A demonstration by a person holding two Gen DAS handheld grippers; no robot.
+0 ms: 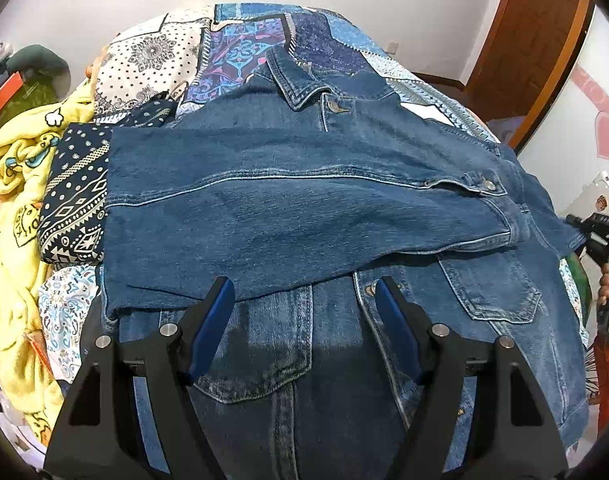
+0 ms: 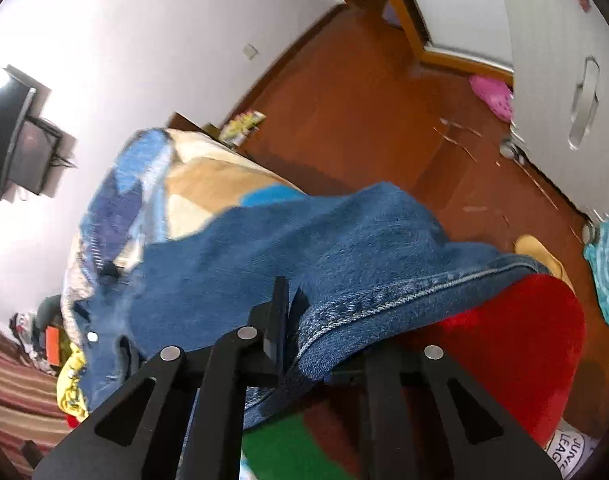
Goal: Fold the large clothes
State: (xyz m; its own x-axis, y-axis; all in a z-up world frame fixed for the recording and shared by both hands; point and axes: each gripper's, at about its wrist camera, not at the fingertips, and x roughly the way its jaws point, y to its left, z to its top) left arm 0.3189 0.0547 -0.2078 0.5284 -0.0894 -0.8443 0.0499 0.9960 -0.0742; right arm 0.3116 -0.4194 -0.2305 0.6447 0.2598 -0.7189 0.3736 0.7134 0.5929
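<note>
A blue denim jacket lies front-up on a patterned bedspread, one sleeve folded across its chest, collar at the far end. My left gripper is open just above the jacket's lower front, touching nothing. My right gripper is shut on the jacket's stitched side hem, at the bed's right edge, and lifts the denim up. The right gripper also shows at the far right of the left wrist view.
A yellow printed garment and a navy patterned cloth are piled left of the jacket. A red plush thing sits under the lifted hem. Wooden floor, a white wardrobe and slippers lie beyond the bed.
</note>
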